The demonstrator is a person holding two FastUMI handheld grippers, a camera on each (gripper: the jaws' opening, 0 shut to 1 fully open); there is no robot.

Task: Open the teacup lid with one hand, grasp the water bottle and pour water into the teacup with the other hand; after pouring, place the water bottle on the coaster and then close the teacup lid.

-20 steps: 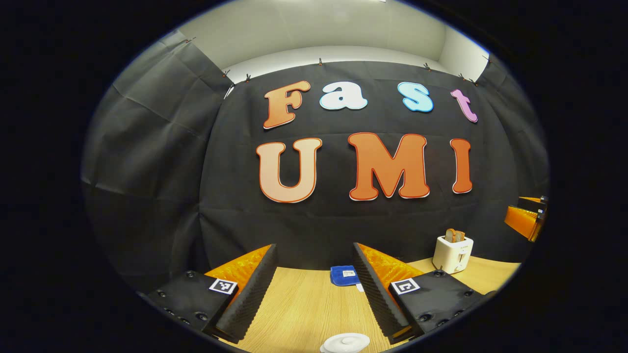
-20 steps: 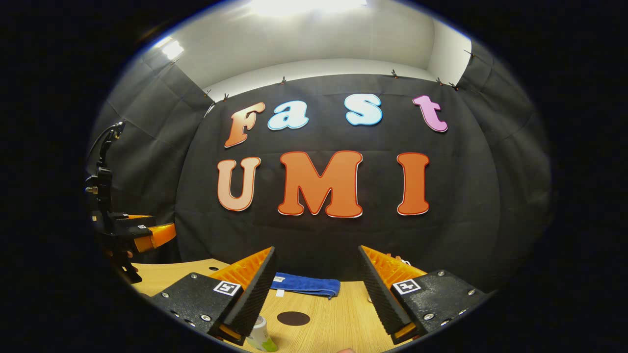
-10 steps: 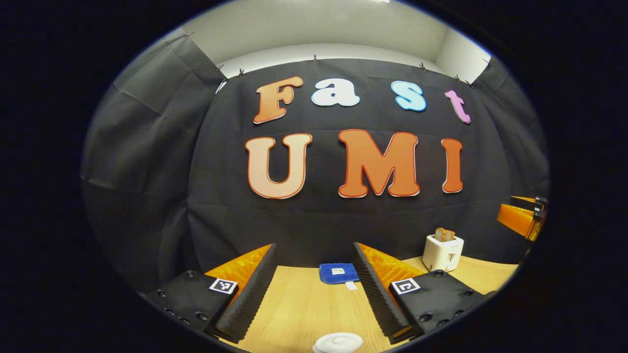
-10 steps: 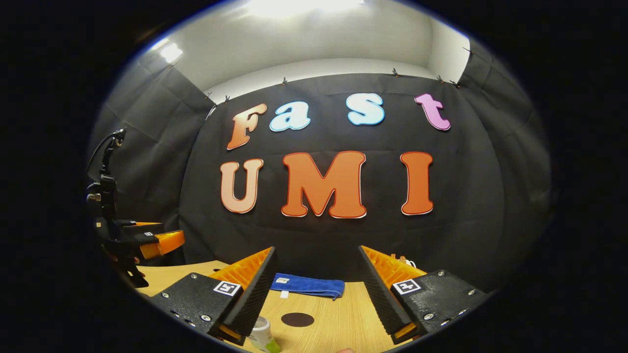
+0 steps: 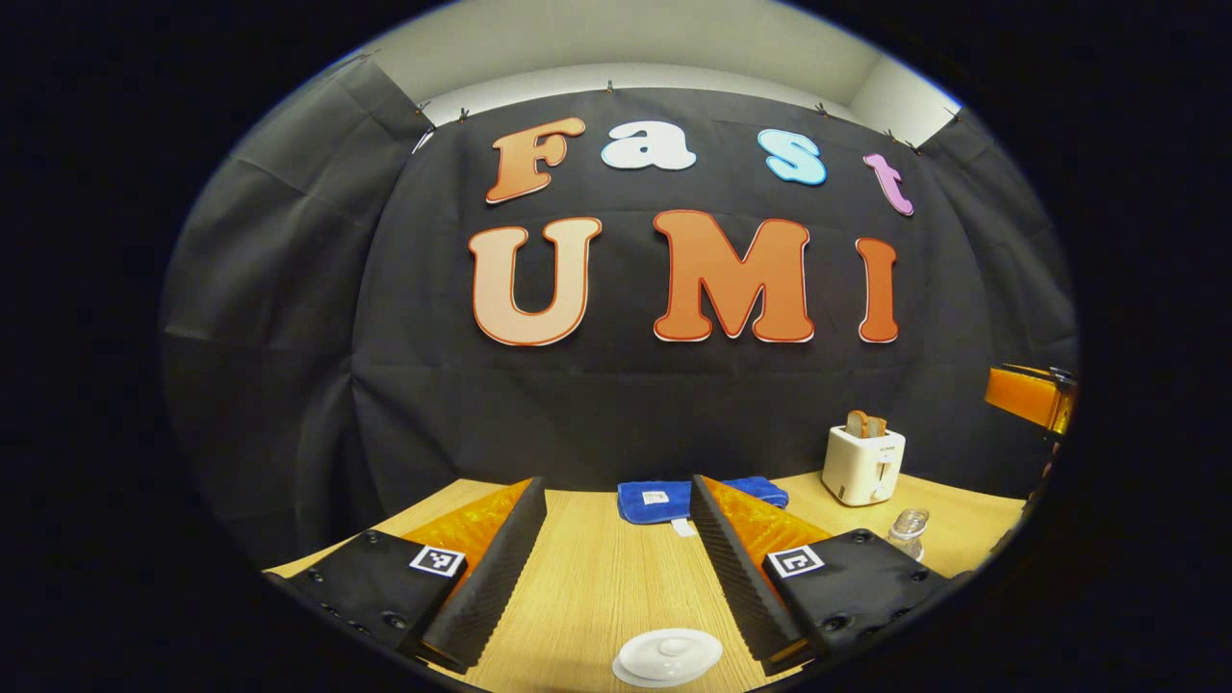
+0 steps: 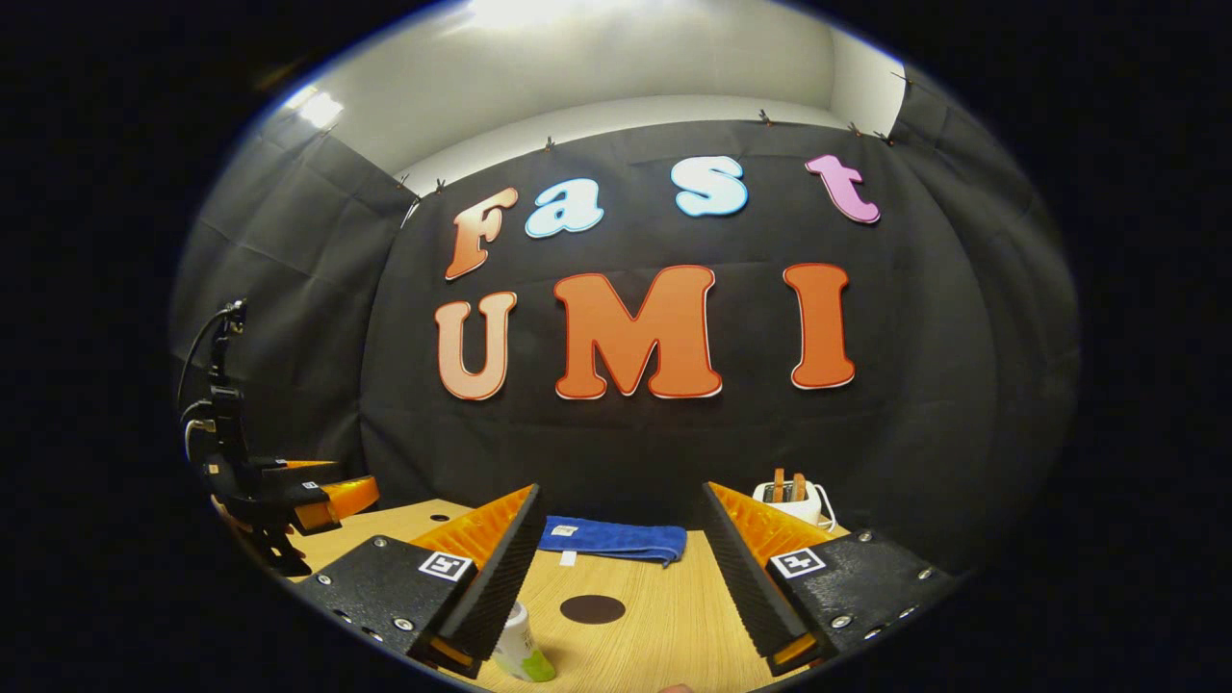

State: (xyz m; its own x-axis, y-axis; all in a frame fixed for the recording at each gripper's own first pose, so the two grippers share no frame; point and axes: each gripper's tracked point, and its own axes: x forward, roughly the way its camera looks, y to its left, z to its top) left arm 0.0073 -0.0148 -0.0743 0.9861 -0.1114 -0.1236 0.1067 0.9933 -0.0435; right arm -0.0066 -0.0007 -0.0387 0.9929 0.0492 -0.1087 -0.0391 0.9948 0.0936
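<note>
Now left gripper (image 5: 616, 568) fingers spread above teacup lid (image 5: 669, 656), right gripper (image 6: 616, 568) spread, empty

Left gripper (image 5: 616, 568): two wedge-shaped fingers, ribbed foam-like inner faces, flat black mounting plates with round screws, square black-and-white marker tag on each plate. Right gripper (image 6: 621, 568): same build, wedge fingers with ribbed inner faces, screwed black plates, one square marker per plate. Right gripper view also catches left gripper from side: black frame, upright mast, thin cable looping off top.
</note>
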